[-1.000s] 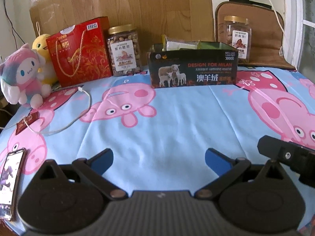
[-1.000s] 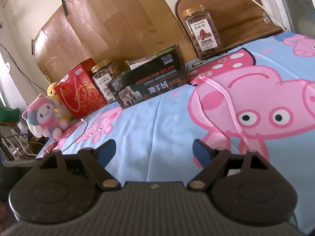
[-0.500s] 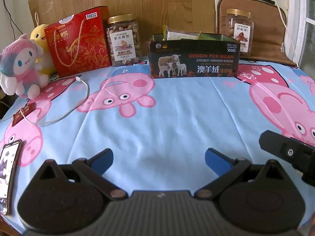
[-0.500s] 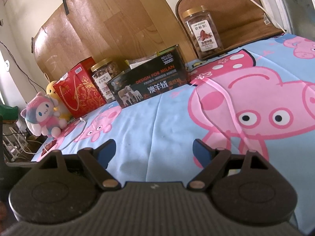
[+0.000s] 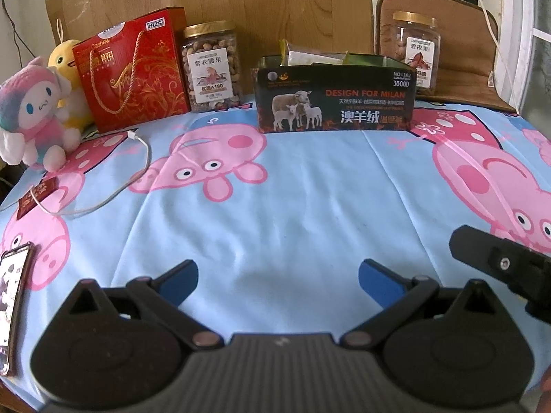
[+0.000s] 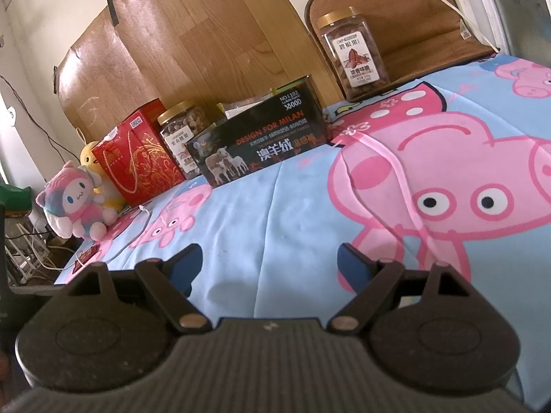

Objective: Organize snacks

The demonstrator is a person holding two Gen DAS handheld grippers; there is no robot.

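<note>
The biggest change over the last second is in the left wrist view: the whole far row of goods now sits lower and larger in frame, so the left tool (image 5: 277, 280) has tipped upward and eased toward it, while the right wrist view is all but unchanged. I read that as the start of an approach with no snack yet chosen or touched.

Both tools are spread wide and carry nothing; the right tool (image 6: 268, 265) hovers low over the bed (image 5: 310, 206), whose blue cartoon-pig cover is bare in the middle. Part of the right tool's black body pokes into the left wrist view at the near right.

The snacks stand along the far edge against a wooden board (image 5: 261, 10). Largest is the dark open box (image 5: 335, 103) at centre, with packets (image 5: 310, 56) showing above its rim. To its left stand the red gift bag (image 5: 131, 72) and, between bag and box, a gold-lidded jar of nuts (image 5: 211, 69). A second jar (image 5: 416, 50) stands apart at the far right on a brown cushion (image 5: 465, 34).

Nothing blocks the straight path to the box. On the left, a pink plush toy (image 5: 29, 113) and a yellow one (image 5: 65, 65) crowd the bag, a white cable (image 5: 113, 189) loops across the cover beside a small red packet (image 5: 36, 198), and a phone (image 5: 12, 296) lies at the near left edge; a left-side reach could snag the cable.
</note>
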